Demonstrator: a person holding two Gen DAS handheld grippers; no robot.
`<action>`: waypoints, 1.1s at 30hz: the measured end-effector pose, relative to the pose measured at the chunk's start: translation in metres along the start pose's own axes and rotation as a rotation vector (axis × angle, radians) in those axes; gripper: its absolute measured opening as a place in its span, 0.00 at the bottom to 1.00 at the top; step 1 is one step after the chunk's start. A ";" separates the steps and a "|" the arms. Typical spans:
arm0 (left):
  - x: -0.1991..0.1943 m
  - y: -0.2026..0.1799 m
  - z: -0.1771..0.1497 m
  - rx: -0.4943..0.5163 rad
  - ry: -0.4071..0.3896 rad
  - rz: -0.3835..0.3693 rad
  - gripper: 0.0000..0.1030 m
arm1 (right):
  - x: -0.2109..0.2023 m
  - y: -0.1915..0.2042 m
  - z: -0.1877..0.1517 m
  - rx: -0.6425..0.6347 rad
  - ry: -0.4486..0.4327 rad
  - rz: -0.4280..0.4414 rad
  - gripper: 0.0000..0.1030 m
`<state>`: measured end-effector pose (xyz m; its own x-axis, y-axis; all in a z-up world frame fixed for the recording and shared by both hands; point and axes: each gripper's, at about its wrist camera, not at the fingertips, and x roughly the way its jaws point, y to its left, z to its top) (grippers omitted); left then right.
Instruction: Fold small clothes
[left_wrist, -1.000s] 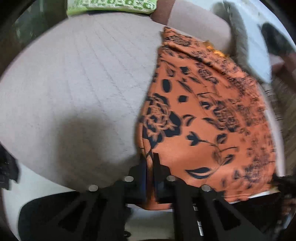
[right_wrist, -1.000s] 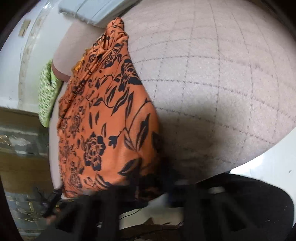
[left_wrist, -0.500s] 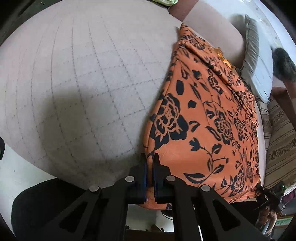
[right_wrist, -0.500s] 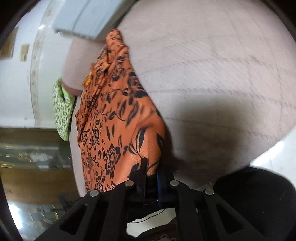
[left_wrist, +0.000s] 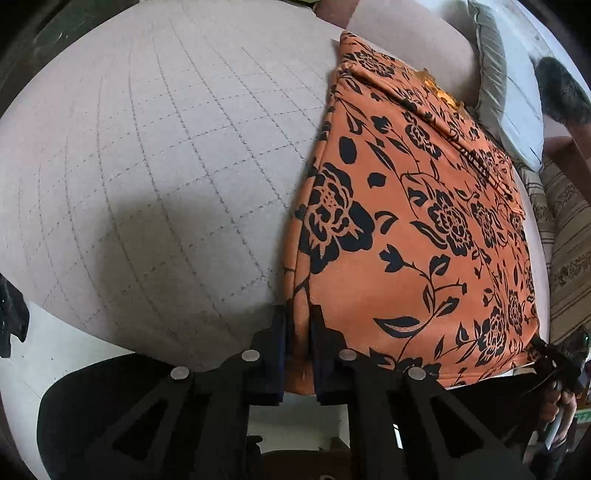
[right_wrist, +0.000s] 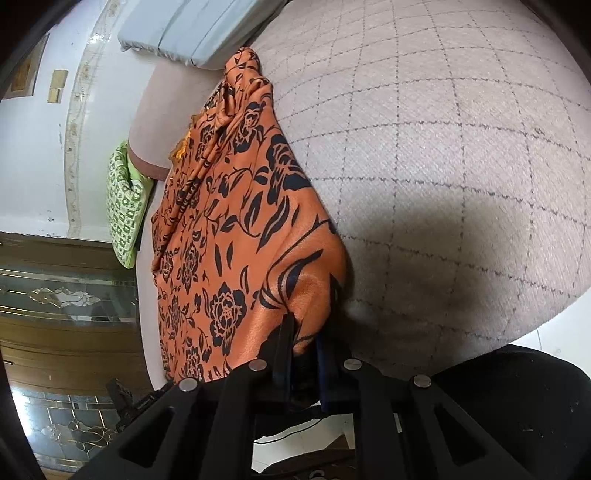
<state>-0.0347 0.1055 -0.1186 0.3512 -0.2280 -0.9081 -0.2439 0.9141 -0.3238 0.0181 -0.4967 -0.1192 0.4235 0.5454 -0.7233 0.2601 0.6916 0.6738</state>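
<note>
The cloth (left_wrist: 424, 229) is orange, printed with black roses, leaves and thin vines. The bed (left_wrist: 166, 166) under it is pale grey-pink, crossed by a grid of dark stitched lines. Beyond the cloth lies a pale blue-grey pillow (right_wrist: 192, 29); beside the cloth, a green-and-white patterned cushion (right_wrist: 125, 206). Both grippers (left_wrist: 298, 325) (right_wrist: 303, 339) are black.

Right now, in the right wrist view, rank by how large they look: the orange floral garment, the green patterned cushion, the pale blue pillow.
1. orange floral garment, clearly largest, though nearest the lens.
2 and 3. pale blue pillow and green patterned cushion look similar; both are partly hidden, so I won't rank them.
</note>
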 end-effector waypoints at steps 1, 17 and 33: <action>0.001 0.002 0.000 -0.016 0.006 -0.008 0.12 | 0.000 -0.001 0.001 -0.002 0.001 -0.002 0.12; -0.020 -0.002 0.015 -0.010 -0.039 -0.086 0.05 | 0.002 0.017 0.014 -0.010 0.005 0.124 0.09; -0.066 -0.107 0.263 0.129 -0.335 -0.203 0.06 | 0.038 0.162 0.239 -0.092 -0.220 0.328 0.09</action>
<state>0.2057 0.1103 0.0458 0.6606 -0.3056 -0.6857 -0.0315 0.9013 -0.4320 0.2842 -0.4766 -0.0014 0.6492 0.6366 -0.4162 0.0062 0.5428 0.8398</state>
